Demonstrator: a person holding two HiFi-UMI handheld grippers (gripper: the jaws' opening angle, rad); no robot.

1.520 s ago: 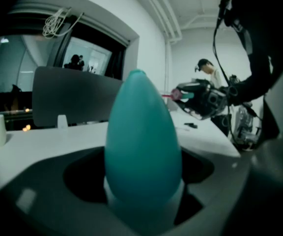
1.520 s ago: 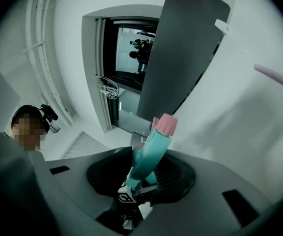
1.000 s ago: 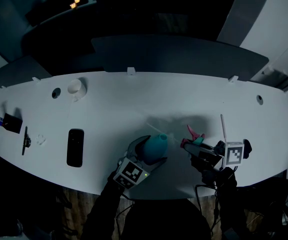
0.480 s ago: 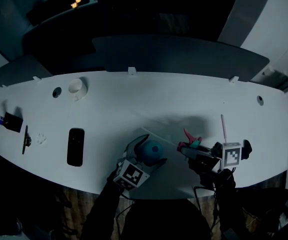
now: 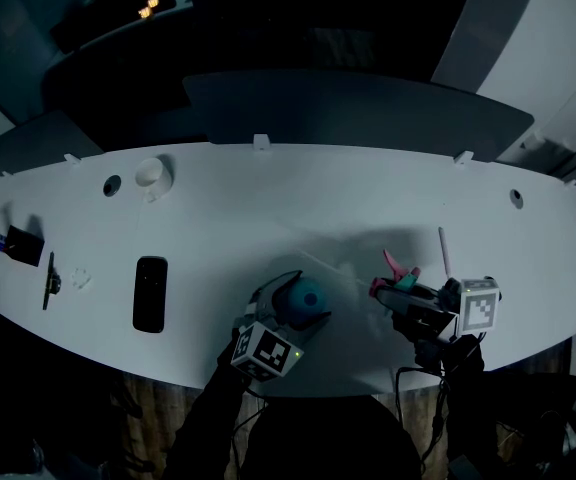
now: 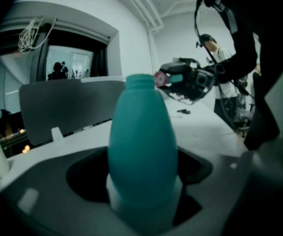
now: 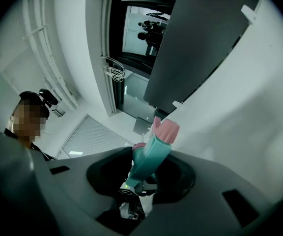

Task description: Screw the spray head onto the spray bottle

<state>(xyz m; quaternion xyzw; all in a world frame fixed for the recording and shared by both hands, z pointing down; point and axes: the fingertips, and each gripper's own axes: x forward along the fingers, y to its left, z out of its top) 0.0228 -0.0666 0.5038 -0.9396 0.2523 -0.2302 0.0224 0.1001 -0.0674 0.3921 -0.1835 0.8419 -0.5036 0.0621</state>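
A teal spray bottle (image 5: 308, 296) stands upright with its open neck up, and my left gripper (image 5: 296, 308) is shut on its lower body. The jaws have just been closing, with the bottle (image 6: 141, 146) between them at the left gripper (image 6: 144, 205). My right gripper (image 5: 396, 294) is shut on the teal spray head (image 5: 396, 273) with pink trigger and nozzle, held a short way right of the bottle and apart from it. In the right gripper view the spray head (image 7: 154, 154) sticks up out of that gripper (image 7: 141, 181). A faint thin tube (image 5: 333, 271) runs from the head toward the upper left.
On the white table (image 5: 268, 198) lie a black phone (image 5: 151, 293), a white cup (image 5: 151, 175), a small black box (image 5: 25, 246) and a white stick (image 5: 442, 251). A dark partition (image 5: 358, 108) stands behind the table. The front edge is just below both grippers.
The bottle has swung from a tilt to upright in the left gripper. The right gripper with the spray head has shifted slightly right, away from the bottle.
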